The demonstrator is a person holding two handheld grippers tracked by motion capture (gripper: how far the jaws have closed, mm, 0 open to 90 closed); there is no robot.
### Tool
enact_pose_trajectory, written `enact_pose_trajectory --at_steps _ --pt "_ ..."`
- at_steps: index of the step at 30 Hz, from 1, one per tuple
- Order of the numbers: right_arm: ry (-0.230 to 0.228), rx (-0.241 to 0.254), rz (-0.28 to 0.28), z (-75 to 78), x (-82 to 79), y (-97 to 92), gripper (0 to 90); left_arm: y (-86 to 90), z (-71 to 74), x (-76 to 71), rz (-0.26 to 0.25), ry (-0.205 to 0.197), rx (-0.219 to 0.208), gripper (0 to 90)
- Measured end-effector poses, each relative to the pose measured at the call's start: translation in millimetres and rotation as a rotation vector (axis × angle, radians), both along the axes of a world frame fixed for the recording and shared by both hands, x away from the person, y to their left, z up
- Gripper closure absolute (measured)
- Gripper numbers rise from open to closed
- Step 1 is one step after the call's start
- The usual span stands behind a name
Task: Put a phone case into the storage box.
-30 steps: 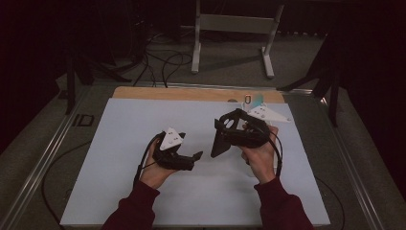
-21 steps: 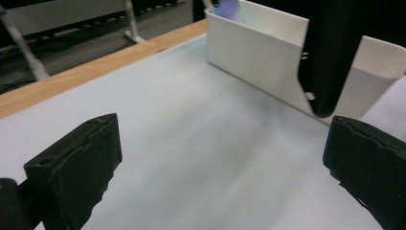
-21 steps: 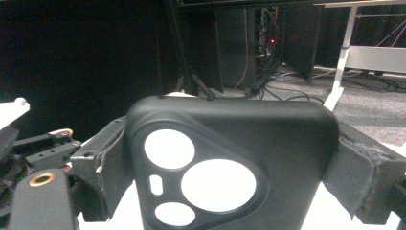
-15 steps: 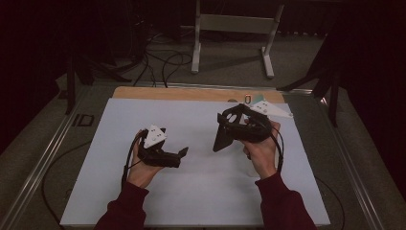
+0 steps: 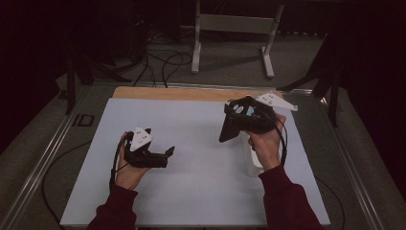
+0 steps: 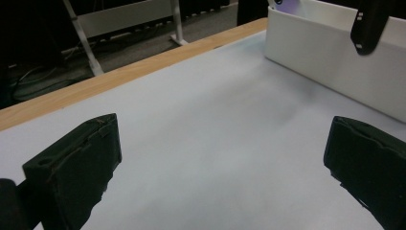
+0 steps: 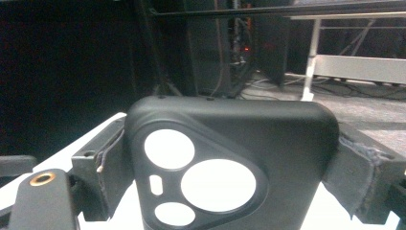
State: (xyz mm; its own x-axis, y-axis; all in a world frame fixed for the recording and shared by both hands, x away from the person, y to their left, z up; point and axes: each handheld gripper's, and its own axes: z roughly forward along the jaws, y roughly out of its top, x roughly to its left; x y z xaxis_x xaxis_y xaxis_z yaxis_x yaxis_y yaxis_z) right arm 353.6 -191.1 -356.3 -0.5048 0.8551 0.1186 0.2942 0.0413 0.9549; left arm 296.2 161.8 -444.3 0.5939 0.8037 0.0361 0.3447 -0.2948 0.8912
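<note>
1. Left tool (image 5: pixel 165 155): I hold it low over the left half of the desk (image 5: pixel 191 124), with the jaws pointing across the white sheet toward the right side. In the left gripper view the left tool (image 6: pixel 225 163) has both black jaws set wide apart. The jaws have just been opening, and between them I see bare white sheet (no object).

2. Right tool (image 5: pixel 249 117): I hold it raised above the right half of the desk. It is clamped on a black phone case (image 5: pixel 229 130), which slants down and to the left from the jaws. In the right gripper view the phone case (image 7: pixel 230 158) stands upright between the two jaws, with the padded faces pressed against its left and right edges. The side toward the camera has three round openings and one small slot (the lens cut-outs).

3. White bin (image 6: pixel 335 62): it stands on the sheet ahead and to the right of the left tool. In the high view the white bin (image 5: pixel 252 165) is mostly hidden under my right hand and wrist, so I cannot tell what it contains.

4. Wooden strip (image 5: pixel 182 93): it runs along the far edge of the sheet.
</note>
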Motion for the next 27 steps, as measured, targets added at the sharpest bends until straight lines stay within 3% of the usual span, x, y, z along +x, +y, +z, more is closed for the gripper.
enact_pose_trajectory --at_steps 6,15,27 --pt "-0.005 -0.01 -0.04 -1.7 9.4 -9.2 13.2 16.8 -3.4 -4.9 0.019 -0.021 -0.024 0.0" --pt "0.007 -0.003 -0.072 -5.6 16.4 -15.1 13.3 39.7 -11.0 -20.0 0.064 -0.041 -0.028 0.0" --pt "-0.004 -0.012 -0.117 -1.7 24.5 -21.2 13.3 62.0 -30.1 -40.5 0.082 -0.025 -0.039 0.0"
